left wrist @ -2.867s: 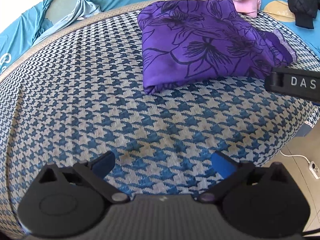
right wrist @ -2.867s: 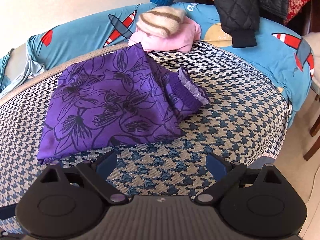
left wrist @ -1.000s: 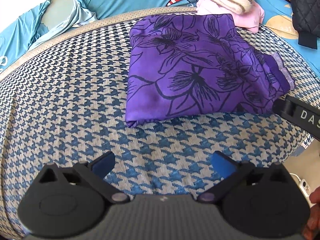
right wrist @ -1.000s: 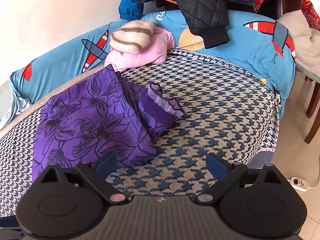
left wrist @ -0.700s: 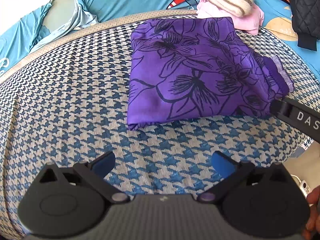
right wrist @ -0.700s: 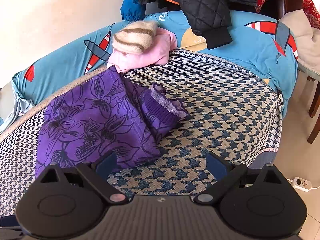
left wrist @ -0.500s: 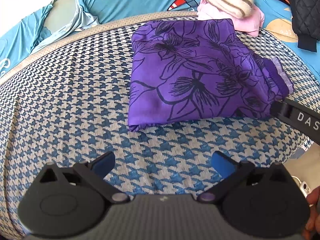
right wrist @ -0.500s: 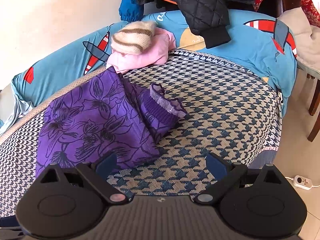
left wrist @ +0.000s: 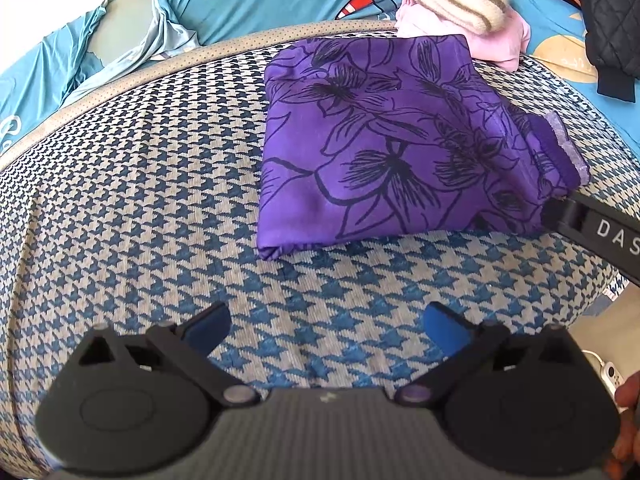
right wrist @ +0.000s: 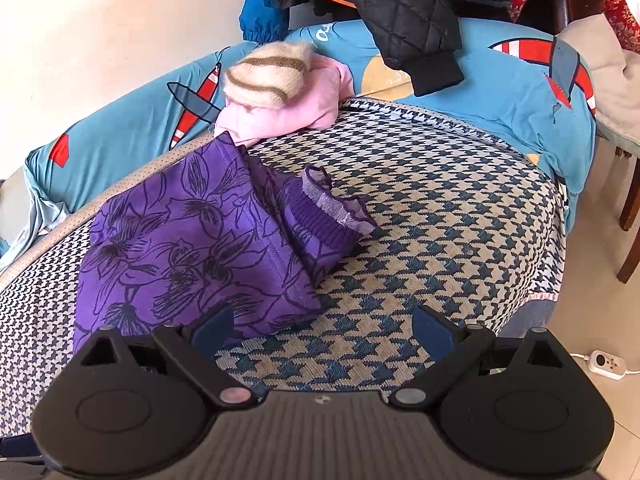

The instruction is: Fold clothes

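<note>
Your work surface is a houndstooth cushion (left wrist: 132, 200), blue and cream, rounded edge with a pale piped border at the back. Behind it sits a blue sheet (right wrist: 516, 92) with red-and-white plane prints. A pink garment (right wrist: 288, 114) with a striped fuzzy hat (right wrist: 264, 74) on top lies at the cushion's far edge, just touching the back corner of the top. A black quilted jacket (right wrist: 404, 4) hangs over the back right. Tiled floor on the right, with a white switch (right wrist: 608, 362) on a cord and a wooden chair leg (right wrist: 630, 248).

The top (left wrist: 384, 140) is purple with black flower outlines, folded into a rough rectangle, lying flat on the cushion's far half. A ribbed cuff (right wrist: 332, 216) with a pale lilac edge sticks out on its right side, bunched.

Your left gripper (left wrist: 326, 326) is spread wide and empty over bare cushion, near the top's front edge. Your right gripper (right wrist: 322, 330) is spread wide too, empty, its left finger (right wrist: 212, 330) over the top's near right corner; contact can't be judged.
</note>
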Available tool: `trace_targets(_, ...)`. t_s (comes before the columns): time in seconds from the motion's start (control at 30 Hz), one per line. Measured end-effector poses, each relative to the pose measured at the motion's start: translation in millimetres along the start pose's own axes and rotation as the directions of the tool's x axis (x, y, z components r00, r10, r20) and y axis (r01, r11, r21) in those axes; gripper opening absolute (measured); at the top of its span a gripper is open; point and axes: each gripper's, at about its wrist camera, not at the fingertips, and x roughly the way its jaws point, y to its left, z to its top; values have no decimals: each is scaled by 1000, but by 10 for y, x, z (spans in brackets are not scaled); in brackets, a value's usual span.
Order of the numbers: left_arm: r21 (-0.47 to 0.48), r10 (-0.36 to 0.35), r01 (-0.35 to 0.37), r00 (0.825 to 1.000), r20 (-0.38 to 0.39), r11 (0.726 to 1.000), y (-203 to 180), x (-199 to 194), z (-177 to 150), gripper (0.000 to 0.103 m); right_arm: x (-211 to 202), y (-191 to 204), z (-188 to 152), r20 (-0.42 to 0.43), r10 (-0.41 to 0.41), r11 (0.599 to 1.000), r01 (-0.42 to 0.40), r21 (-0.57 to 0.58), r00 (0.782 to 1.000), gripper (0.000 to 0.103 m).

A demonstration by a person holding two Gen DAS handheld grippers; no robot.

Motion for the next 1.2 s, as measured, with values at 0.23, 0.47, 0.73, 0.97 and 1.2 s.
trace_targets(0.23,-4,-1,1,1000,-6,1000,7,7,-6,103,0,15,-3,-2,2,1000,-2,-4,1000,96)
trace_targets(0.47,-6,0,0,1000,-5,1000,2,8,-2,103,-1,26,-7,-3,4,1000,-4,-7,1000,96)
trace_targets(0.73,-8,1,-1,1000,-6,1000,19,-1,-2,103,6,44,-5,-4,5,1000,-5,-13,1000,96)
trace_targets(0.97,-2,-1,1,1000,2,1000,3,-3,19,103,10,76,-4,-6,9,1000,-9,-21,1000,96)
trace_targets(1.2,2,-8,8,1000,21,1000,41,-35,23,103,10,171,0,-6,30,999,-31,-38,1000,96)
